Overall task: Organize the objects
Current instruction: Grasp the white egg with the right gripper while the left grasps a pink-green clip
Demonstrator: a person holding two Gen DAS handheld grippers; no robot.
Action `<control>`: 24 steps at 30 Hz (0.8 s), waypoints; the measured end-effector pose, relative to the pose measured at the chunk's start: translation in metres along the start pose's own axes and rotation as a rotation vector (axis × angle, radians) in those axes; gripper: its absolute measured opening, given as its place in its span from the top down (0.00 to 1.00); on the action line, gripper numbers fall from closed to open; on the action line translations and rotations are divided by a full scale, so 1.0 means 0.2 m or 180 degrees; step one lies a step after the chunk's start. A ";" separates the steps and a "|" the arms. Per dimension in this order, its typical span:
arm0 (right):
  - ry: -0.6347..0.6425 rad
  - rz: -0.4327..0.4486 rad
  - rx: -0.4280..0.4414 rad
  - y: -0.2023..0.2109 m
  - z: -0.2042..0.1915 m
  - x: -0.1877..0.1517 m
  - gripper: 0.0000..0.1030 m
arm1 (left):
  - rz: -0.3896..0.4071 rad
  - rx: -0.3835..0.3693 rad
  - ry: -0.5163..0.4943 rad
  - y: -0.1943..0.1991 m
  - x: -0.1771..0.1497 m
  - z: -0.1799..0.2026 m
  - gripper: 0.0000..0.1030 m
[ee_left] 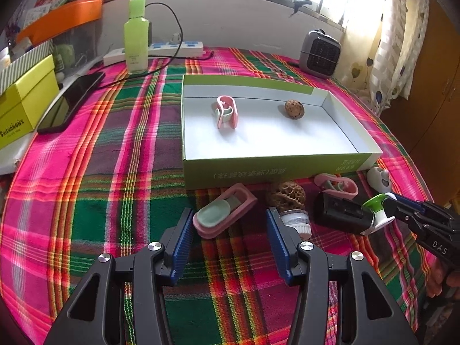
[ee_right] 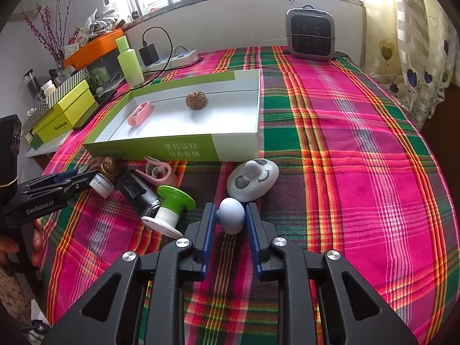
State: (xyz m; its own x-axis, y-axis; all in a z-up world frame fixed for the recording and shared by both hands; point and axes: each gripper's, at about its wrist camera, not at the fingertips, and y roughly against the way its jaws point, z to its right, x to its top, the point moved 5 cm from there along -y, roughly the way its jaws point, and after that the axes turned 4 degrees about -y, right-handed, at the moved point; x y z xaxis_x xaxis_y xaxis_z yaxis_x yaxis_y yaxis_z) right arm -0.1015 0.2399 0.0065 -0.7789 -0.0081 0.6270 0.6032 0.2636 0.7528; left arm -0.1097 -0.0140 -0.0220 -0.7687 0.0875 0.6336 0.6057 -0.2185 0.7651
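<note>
**Right claw clamps the little blue knob**

Down at the near edge of the plaid tablecloth (ee_right: 359,143), the right gripper (ee_right: 230,218) has its blue ribbed pads pressed on either side of a small pale-blue rounded plastic knob (ee_right: 231,215), which sits just in front of the white smiley-face dome (ee_right: 253,179). That knob looks light, hard and smooth (slippery on a curve, I'd judge), so a hold across its widest part seems safest. Over on the left, the left gripper (ee_left: 230,230) stands about half open, gripping nothing, its fingers flanking a pink-and-mint plastic clip (ee_left: 222,211) lying on the cloth. The green-sided white cardboard box (ee_left: 330,164) waits beyond, already holding a clip and a wrinkled brown walnut (ee_left: 294,109)
</note>
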 end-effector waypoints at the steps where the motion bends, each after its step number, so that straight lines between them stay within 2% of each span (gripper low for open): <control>1: -0.0002 0.0003 -0.0006 0.00 0.00 0.00 0.78 | 0.0003 -0.0024 0.0014 0.01 0.00 0.00 0.56; 10: 0.0007 -0.0002 -0.0014 0.02 0.02 -0.02 0.78 | -0.0014 -0.0112 0.0005 0.03 -0.04 0.03 0.69; 24: -0.0015 -0.0009 -0.0008 0.02 0.02 -0.01 0.78 | -0.0017 0.0033 -0.0019 -0.03 0.03 -0.01 0.69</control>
State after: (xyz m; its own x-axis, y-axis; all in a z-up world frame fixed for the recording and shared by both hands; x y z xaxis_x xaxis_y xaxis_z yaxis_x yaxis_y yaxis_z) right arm -0.0986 0.2452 0.0070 -0.7814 -0.0042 0.6240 0.6015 0.2611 0.7550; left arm -0.1192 -0.0141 -0.0233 -0.7708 0.0946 0.6300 0.6036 -0.2080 0.7697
